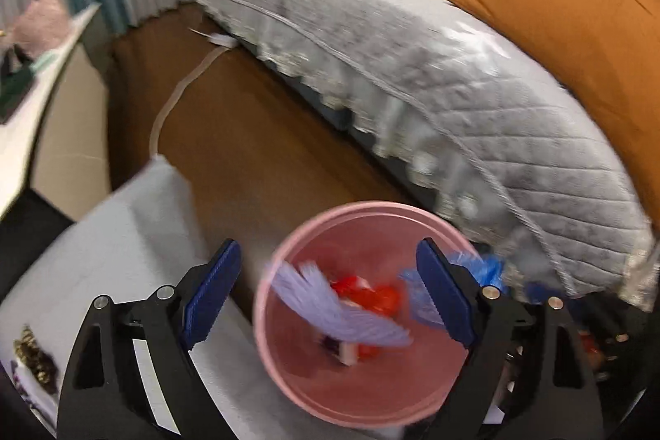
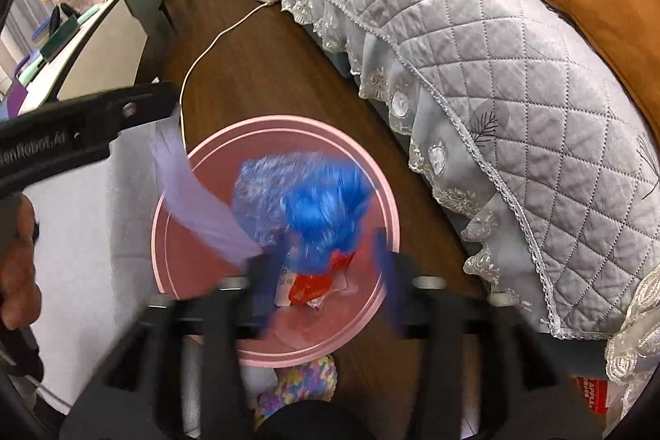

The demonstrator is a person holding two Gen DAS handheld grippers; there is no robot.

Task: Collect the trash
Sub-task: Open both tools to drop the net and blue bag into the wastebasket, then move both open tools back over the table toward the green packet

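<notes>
Left wrist view: left gripper (image 1: 330, 287) spread wide, gripping nothing — a lilac wrapper (image 1: 346, 312) blurs between its fingers, over the pink bin (image 1: 288, 370) directly beneath.
Right wrist view: right gripper (image 2: 330, 267) parted, pads clear of the blue bag (image 2: 326, 209) just ahead — above the same bin, sofa (image 2: 495, 48) to its right.

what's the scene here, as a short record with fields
bin: pink bin on the brown floor, beside the sofa
in bin: red wrapper
falling: lilac strip, blue bag, both blurred over the bin
left gripper: open, empty
right gripper: open, blurred
</notes>
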